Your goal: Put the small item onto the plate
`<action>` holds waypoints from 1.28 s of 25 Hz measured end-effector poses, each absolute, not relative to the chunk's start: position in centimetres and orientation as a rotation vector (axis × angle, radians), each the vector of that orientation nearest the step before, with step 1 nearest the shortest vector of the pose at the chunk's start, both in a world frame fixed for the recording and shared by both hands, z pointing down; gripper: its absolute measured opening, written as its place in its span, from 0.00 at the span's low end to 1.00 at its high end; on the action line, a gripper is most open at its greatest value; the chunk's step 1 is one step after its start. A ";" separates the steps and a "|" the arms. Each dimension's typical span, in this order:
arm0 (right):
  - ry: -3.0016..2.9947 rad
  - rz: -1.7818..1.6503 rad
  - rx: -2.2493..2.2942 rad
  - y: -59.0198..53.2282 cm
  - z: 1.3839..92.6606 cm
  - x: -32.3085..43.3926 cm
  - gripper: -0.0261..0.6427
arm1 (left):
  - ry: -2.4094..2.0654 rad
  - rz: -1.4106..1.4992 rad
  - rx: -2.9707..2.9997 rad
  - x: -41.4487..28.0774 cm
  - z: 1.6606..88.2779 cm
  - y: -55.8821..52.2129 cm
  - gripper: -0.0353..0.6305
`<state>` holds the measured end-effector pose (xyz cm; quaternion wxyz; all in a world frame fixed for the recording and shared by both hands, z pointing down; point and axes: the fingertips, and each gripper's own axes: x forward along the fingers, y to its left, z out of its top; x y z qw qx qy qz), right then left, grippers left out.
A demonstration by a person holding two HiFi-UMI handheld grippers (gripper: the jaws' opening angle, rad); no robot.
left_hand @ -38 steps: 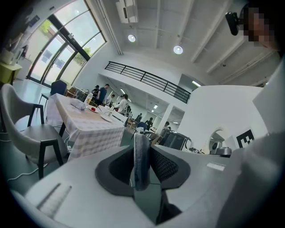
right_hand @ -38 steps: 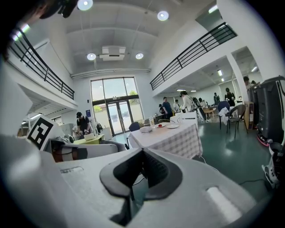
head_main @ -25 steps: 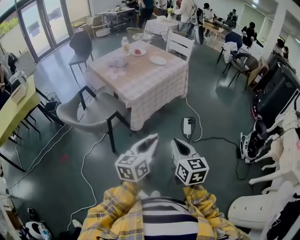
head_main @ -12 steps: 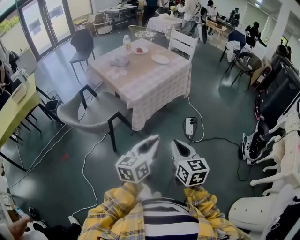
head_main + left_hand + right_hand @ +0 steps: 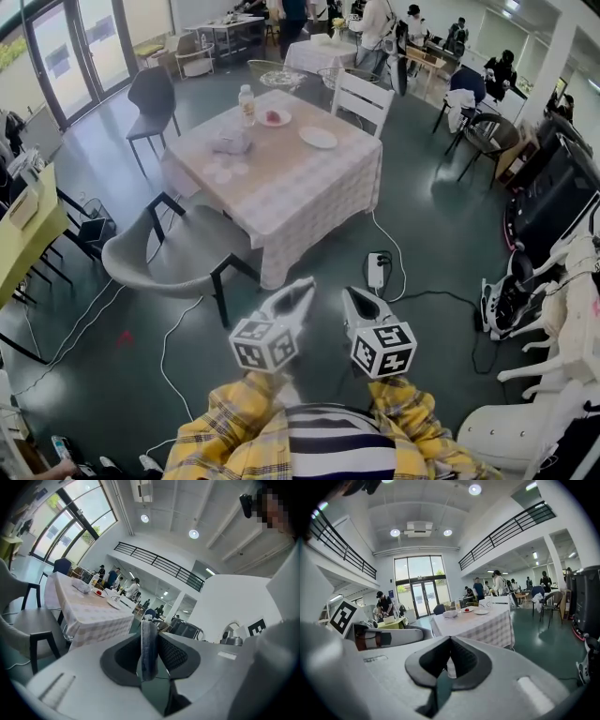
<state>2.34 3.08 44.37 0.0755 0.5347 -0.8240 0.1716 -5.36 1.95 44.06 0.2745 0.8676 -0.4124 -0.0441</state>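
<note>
My left claw [image 5: 302, 284] clamps a grey-blue strip [image 5: 148, 651], probably the small item, and my right claw [image 5: 349, 292] is pinched shut and empty, so I should carry the strip level toward the white plate [image 5: 318, 138] on the table [image 5: 281, 192] well ahead.

No text, label or number can be read anywhere.

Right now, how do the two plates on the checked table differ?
The far plate carries a small red item, while the near plate is bare. The far plate sits beside the bottle, and the near plate lies closer to the white chair. Both are white, round and flat on the tablecloth.
</note>
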 end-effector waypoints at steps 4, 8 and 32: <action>-2.465 0.505 1.634 -0.5 44.1 1.3 0.03 | -1.088 -0.114 2.351 -6.4 43.8 -1.5 0.21; -2.460 0.512 1.661 -4.0 44.0 -0.1 0.03 | -1.056 -0.091 2.377 -7.4 43.6 -4.4 0.21; -2.446 0.497 1.666 -18.8 43.6 3.2 0.03 | -1.070 -0.080 2.344 -4.7 44.1 -19.1 0.21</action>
